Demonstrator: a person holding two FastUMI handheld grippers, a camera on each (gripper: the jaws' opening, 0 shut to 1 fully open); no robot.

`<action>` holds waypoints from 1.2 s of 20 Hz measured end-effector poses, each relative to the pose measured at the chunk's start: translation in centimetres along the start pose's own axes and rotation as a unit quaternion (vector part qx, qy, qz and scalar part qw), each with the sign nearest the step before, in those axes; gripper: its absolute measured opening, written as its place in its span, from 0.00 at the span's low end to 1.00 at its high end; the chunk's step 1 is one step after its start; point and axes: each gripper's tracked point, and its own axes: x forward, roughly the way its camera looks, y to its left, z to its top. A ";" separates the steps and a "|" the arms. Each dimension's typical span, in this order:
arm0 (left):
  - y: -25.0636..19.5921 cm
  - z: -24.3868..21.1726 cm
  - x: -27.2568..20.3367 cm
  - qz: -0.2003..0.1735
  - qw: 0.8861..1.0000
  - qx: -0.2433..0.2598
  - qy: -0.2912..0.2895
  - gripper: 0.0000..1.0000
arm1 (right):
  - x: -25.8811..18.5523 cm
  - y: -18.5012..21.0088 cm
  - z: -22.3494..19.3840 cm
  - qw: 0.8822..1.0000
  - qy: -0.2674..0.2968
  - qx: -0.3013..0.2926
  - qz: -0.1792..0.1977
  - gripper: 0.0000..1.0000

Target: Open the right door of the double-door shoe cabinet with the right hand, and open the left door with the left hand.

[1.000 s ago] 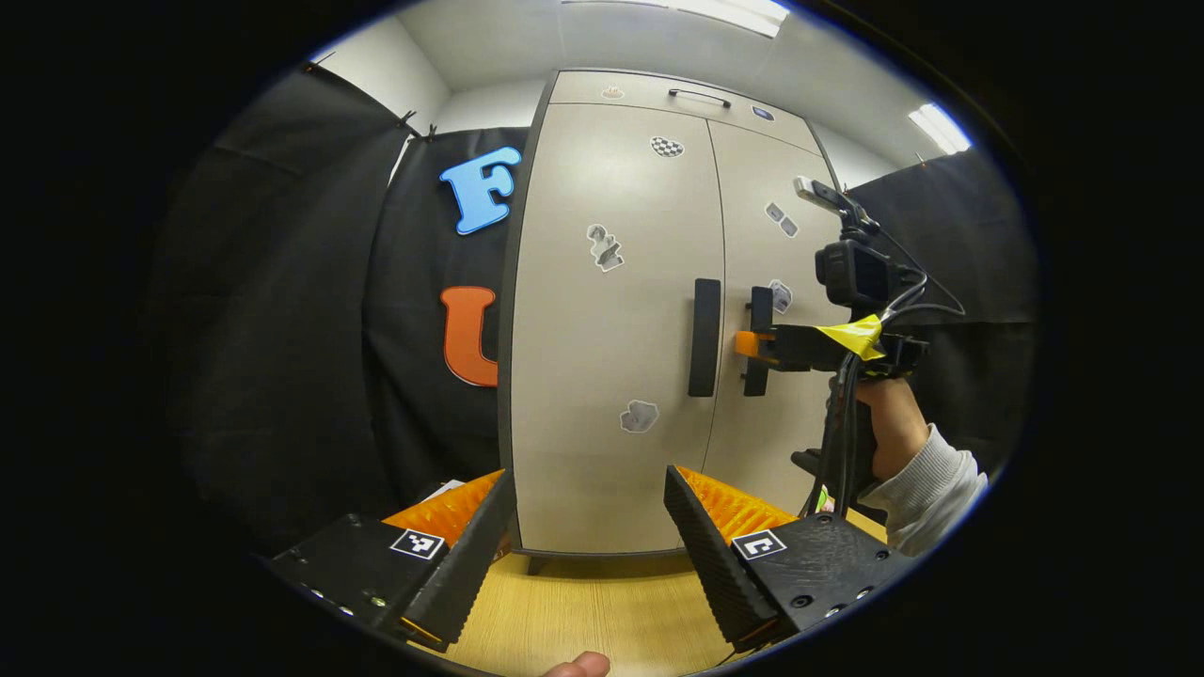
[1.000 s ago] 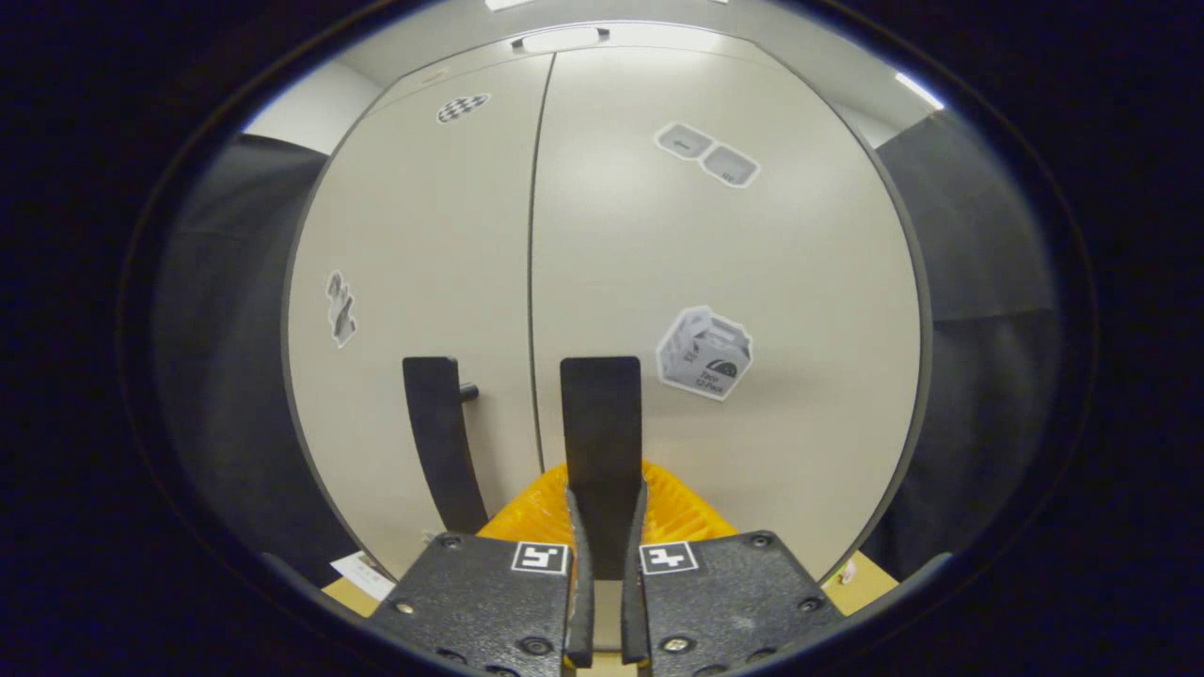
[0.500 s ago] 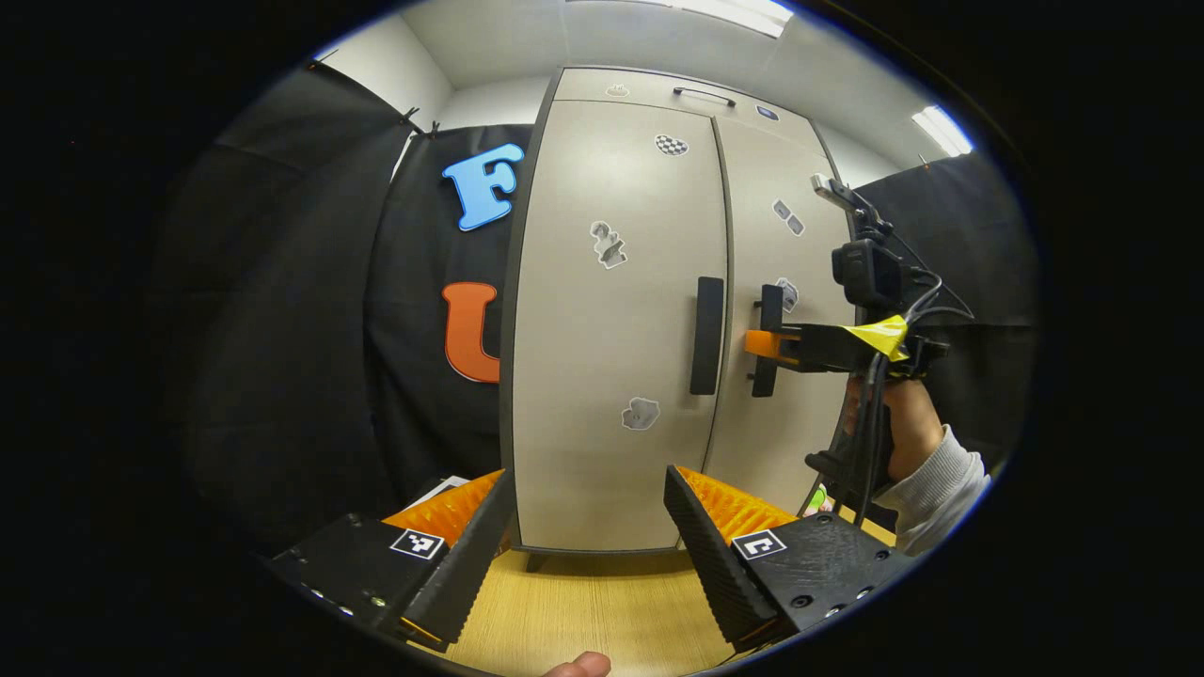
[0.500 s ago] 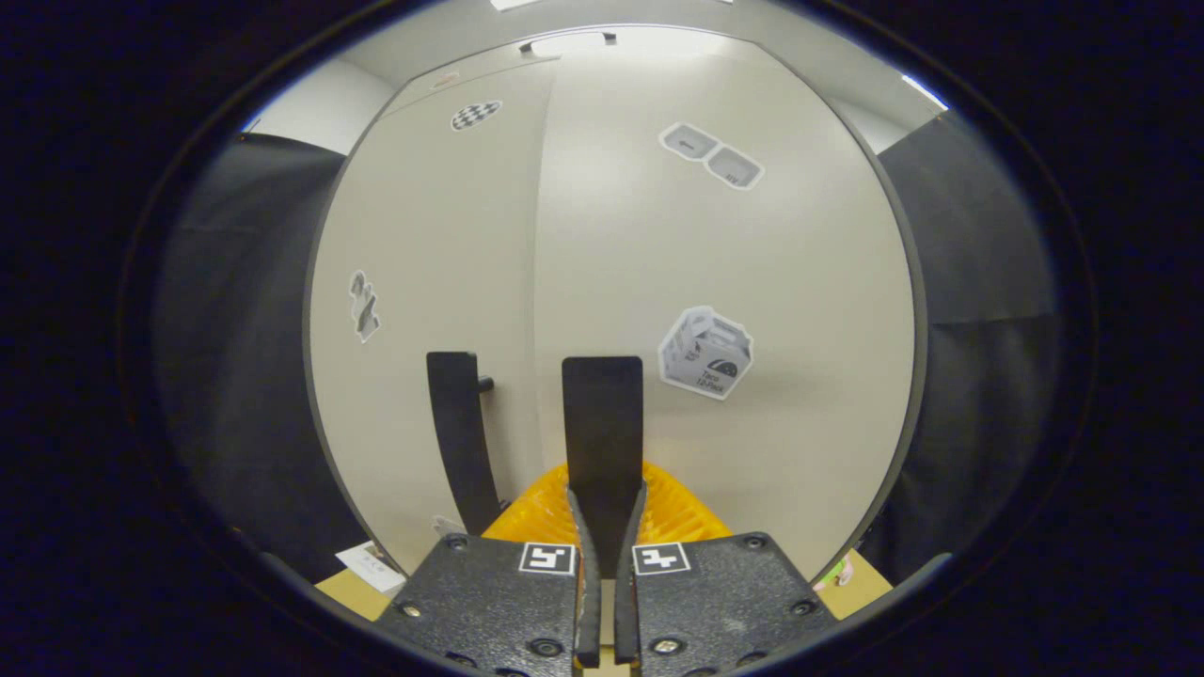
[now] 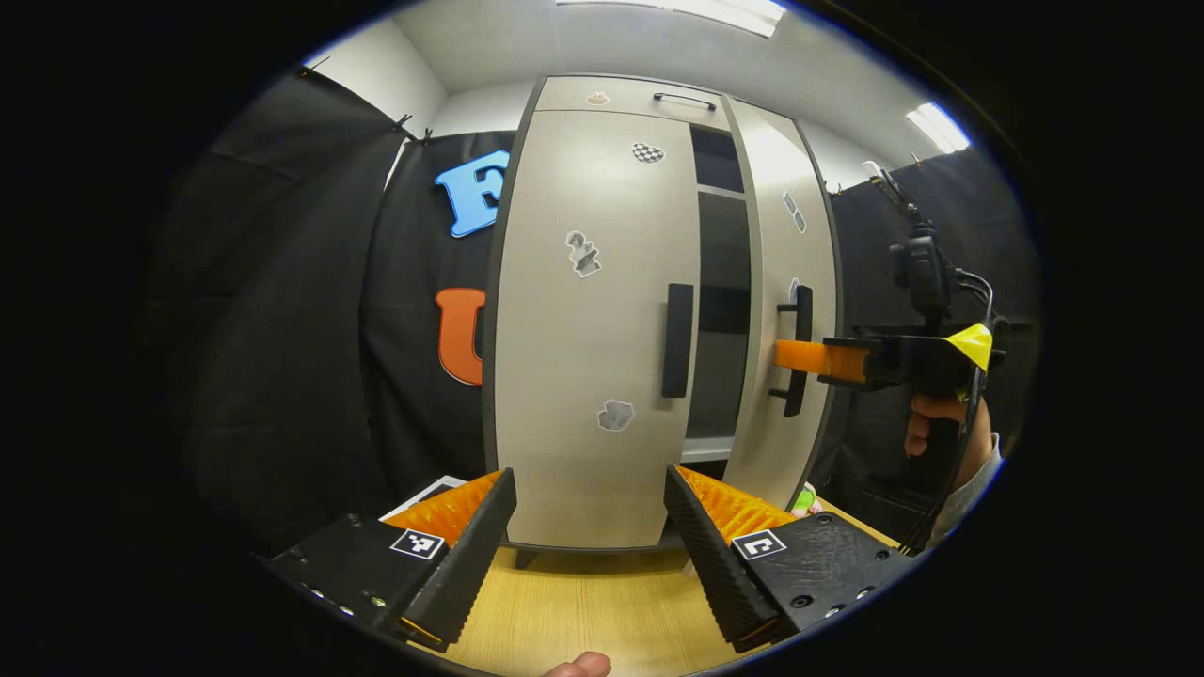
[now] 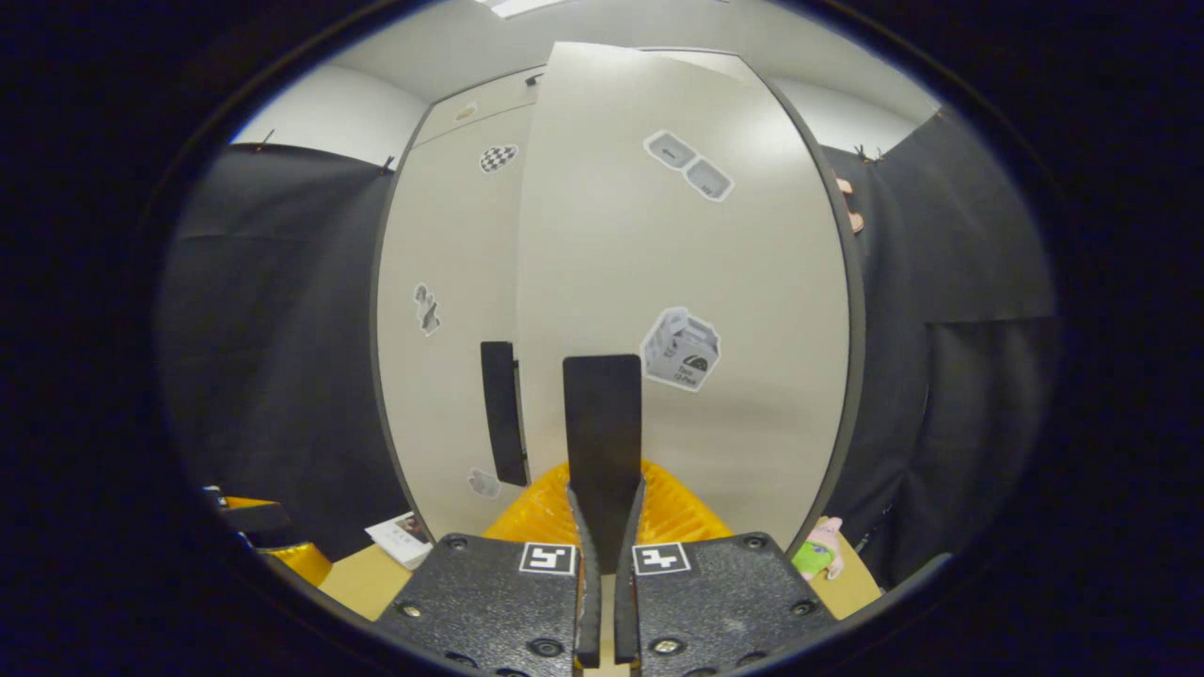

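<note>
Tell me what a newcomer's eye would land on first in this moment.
The right door of the tall beige shoe cabinet stands ajar, showing a dark gap with shelves. The right gripper is shut on that door's black handle, its orange fingers standing out against the beige. Nearer the camera, the left gripper hangs open above the wooden floor, facing the closed left door.

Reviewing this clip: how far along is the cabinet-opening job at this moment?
Roughly halfway. The right door stands partly open, showing dark shelves, and the right gripper is shut on the right handle, so that pull is in hand. The left door is closed, its left handle untouched. The left gripper hangs short of it, jaws open: that door is left.
</note>
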 end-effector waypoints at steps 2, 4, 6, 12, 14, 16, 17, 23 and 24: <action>-0.8 0.2 0.0 -0.004 1.000 0.002 -0.004 0.95 | -2.1 -1.1 -0.2 1.000 0.002 0.000 0.004 0.09; -1.7 0.3 0.0 -0.007 1.000 0.004 -0.006 0.95 | -3.7 -2.0 -0.3 1.000 0.002 -0.007 0.005 0.09; -2.4 0.6 0.2 -0.011 1.000 0.006 -0.011 0.95 | -5.3 -3.1 -0.4 1.000 0.001 -0.008 0.005 0.09; -4.7 1.0 0.9 -0.026 0.999 0.005 -0.020 0.95 | -9.1 -7.1 -0.4 1.000 0.000 -0.017 -0.008 0.08; -5.1 0.7 1.3 -0.028 0.999 0.005 -0.019 0.95 | -9.9 -8.4 -0.4 1.000 -0.002 -0.017 -0.019 0.08; -5.3 0.6 1.5 -0.029 0.999 0.007 -0.017 0.95 | -10.6 -9.6 -0.6 0.999 -0.004 -0.020 -0.031 0.08; -5.4 0.5 1.6 -0.029 0.999 0.007 -0.015 0.95 | -10.9 -10.1 -0.5 0.999 -0.004 -0.022 -0.036 0.07; -6.0 -0.1 2.6 -0.033 0.999 0.008 -0.007 0.95 | -12.3 -12.8 -0.4 0.997 -0.006 -0.026 -0.074 0.07; -6.0 -0.1 2.6 -0.033 0.999 0.009 -0.006 0.95 | -12.6 -13.4 -0.3 0.996 -0.007 -0.027 -0.085 0.07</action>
